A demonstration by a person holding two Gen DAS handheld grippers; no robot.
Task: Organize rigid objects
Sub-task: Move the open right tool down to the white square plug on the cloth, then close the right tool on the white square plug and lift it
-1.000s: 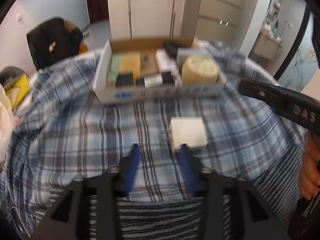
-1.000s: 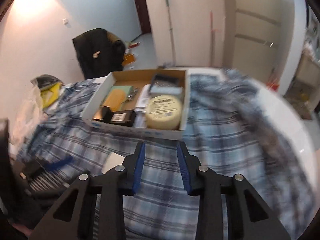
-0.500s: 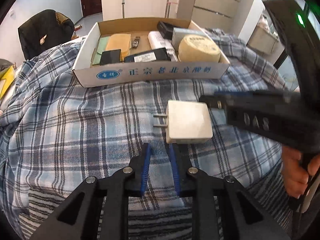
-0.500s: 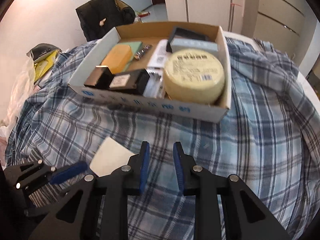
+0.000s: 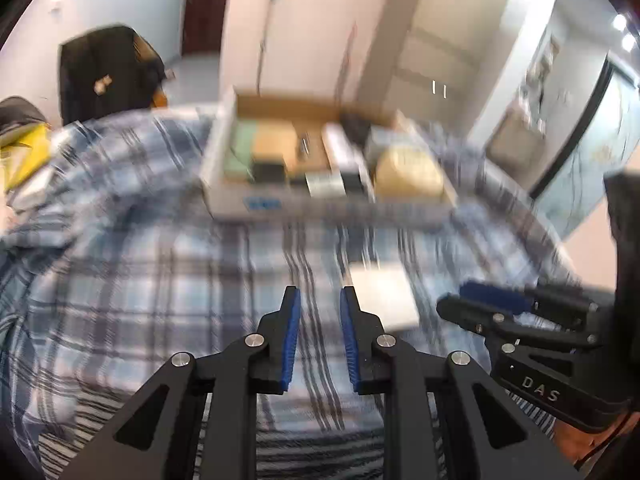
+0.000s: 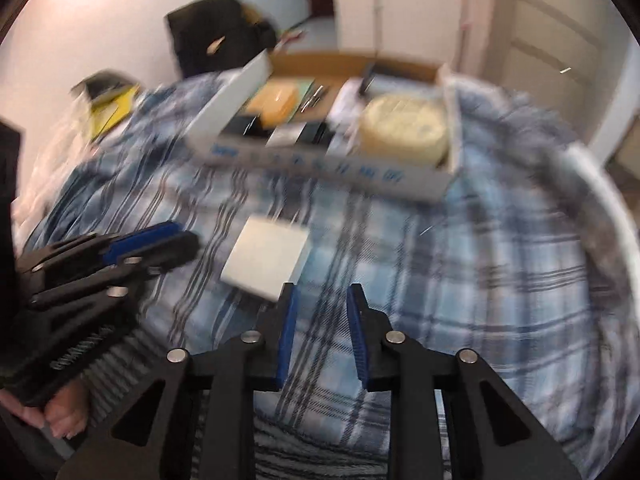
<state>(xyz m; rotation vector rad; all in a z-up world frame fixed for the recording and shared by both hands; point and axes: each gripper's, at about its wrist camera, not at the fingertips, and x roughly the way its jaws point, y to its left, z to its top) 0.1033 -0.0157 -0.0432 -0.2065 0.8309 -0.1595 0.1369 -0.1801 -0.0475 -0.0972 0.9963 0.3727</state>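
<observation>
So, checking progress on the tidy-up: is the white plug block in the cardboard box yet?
Out. The white plug block lies flat on the plaid cloth, in front of the cardboard box.

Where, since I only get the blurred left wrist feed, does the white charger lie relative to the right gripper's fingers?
Observer: In the right wrist view the white charger lies flat on the plaid cloth, just left of the right gripper. Its near corner hides behind the left fingertip, and only cloth shows in the narrow gap between the jaws.
Operator: Is my left gripper touching it?
Observer: No. From that side the left gripper stops short of the charger's left edge, with cloth showing between them.
Operator: Which way to the box?
Observer: The cardboard box sits beyond the charger, with blue print along its front wall.
</observation>
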